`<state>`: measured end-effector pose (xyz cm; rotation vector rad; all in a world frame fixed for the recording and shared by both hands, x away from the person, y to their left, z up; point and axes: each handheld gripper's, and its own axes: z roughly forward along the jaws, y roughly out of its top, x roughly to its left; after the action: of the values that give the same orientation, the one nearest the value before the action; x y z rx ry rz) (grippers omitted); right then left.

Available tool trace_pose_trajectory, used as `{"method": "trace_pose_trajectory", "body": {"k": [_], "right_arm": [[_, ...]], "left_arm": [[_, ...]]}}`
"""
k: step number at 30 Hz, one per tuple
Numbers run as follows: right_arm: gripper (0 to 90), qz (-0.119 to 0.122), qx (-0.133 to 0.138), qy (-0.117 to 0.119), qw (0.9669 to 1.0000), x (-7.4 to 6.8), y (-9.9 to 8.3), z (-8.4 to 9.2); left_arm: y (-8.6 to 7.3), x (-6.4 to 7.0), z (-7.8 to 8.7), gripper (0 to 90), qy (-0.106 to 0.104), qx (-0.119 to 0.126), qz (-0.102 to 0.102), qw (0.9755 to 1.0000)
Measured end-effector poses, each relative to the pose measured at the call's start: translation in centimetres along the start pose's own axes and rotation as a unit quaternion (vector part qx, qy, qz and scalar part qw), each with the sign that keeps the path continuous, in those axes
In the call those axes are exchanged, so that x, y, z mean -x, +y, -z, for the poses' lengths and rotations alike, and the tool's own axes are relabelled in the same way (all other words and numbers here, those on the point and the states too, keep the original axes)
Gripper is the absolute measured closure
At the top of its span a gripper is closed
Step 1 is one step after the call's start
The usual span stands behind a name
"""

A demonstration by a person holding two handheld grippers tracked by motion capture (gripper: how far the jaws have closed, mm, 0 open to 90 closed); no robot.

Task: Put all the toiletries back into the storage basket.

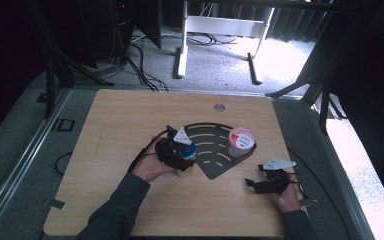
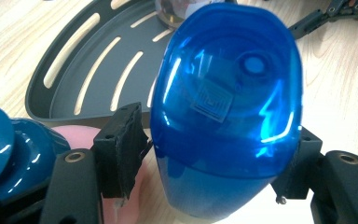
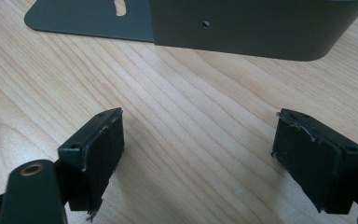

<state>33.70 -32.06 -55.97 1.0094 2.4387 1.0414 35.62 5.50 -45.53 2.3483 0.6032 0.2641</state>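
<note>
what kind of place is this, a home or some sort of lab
Probably a lab or recording studio, not a home: a bare wooden table ringed by dark curtains, cables strewn over grey carpet, and a white metal stand behind it.

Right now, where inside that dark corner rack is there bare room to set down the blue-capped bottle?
The slotted floor of the rack lies bare between the blue-capped bottle, clamped in the left gripper, and the pink-lidded tub. It is crowded at the rack's right corner, around the tub.

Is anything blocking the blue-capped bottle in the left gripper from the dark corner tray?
Nothing visible. The blue-capped bottle sits at the tray edge; slotted floor ahead lies bare. The pink-lidded cup stands at the far right side.
</note>
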Motion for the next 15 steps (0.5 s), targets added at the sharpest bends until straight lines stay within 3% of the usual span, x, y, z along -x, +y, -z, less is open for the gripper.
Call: {"method": "trace_pose_trajectory", "body": {"k": [15], "right_arm": [[15.8, 0.001, 0.0, 0.001, 1.0, 0.0, 0.0, -0.01]], "left_arm": [[0.19, 0.2, -1.02, 34.9, 0.003, -0.034, -0.014, 0.9993]]}}
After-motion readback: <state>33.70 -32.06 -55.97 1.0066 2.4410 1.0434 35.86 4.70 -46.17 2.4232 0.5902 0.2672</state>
